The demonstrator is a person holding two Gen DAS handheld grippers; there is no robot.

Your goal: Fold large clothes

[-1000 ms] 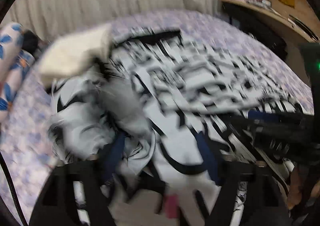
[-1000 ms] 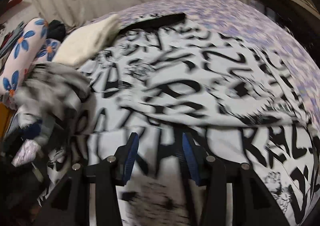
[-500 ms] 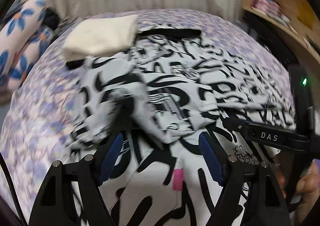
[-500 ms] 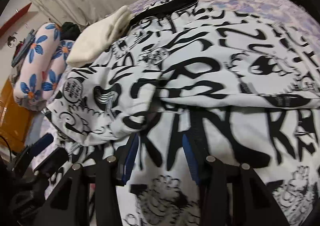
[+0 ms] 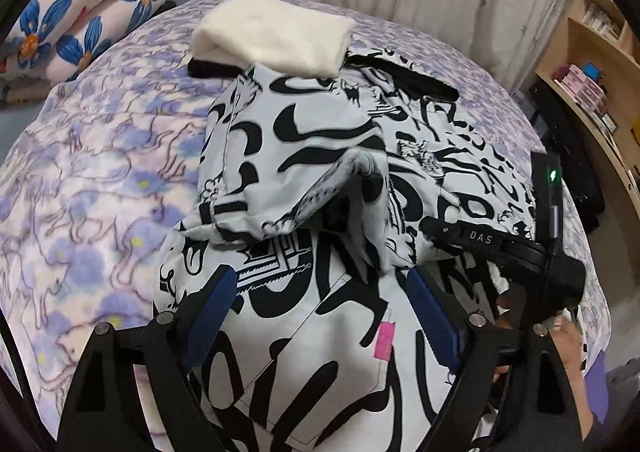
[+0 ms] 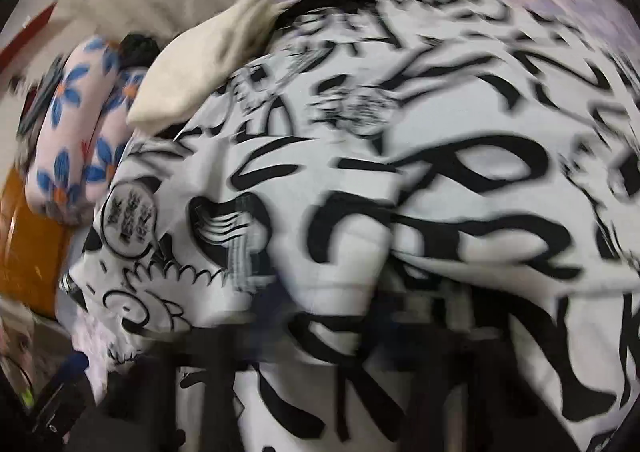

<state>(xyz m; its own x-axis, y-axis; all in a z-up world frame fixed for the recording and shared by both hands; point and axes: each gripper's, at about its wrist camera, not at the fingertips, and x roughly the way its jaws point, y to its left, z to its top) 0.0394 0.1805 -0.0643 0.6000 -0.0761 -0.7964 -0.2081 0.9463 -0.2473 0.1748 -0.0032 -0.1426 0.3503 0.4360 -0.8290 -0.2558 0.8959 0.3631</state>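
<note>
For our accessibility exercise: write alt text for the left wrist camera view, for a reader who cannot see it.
A white garment with bold black lettering lies partly folded on a bed with a purple flowered sheet, seen between the wide-open fingers of the left gripper. A folded cream cloth rests at its far end, and the right gripper reaches onto the fabric from the right.
</note>
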